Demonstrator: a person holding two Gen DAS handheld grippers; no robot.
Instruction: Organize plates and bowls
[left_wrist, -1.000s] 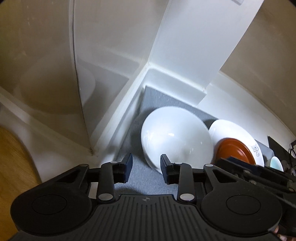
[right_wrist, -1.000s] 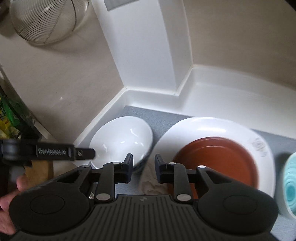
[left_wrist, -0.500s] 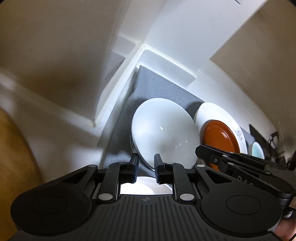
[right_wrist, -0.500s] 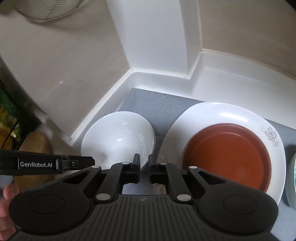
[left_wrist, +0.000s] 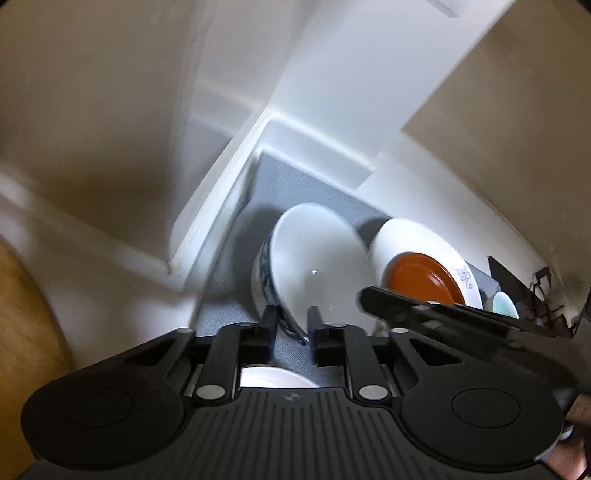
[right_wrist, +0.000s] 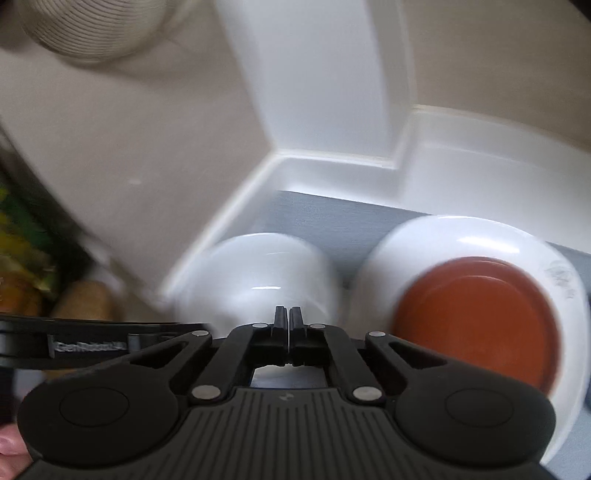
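A white bowl with a blue pattern outside is tilted above the grey mat. My left gripper is shut on its near rim, one finger outside and one inside. The bowl shows blurred in the right wrist view. My right gripper is shut and empty, just in front of the bowl. A brown plate lies on a large white plate to the right. They also show in the left wrist view: brown plate, white plate.
A white corner wall and raised ledge bound the mat at the back. A wire strainer hangs at top left. A teal bowl sits at the far right. Another white dish lies under my left gripper. A wooden board is at left.
My left gripper closed on the white bowl's rim and tipped and lifted it. My right gripper closed fully, with nothing in it, and both views shifted with motion blur.
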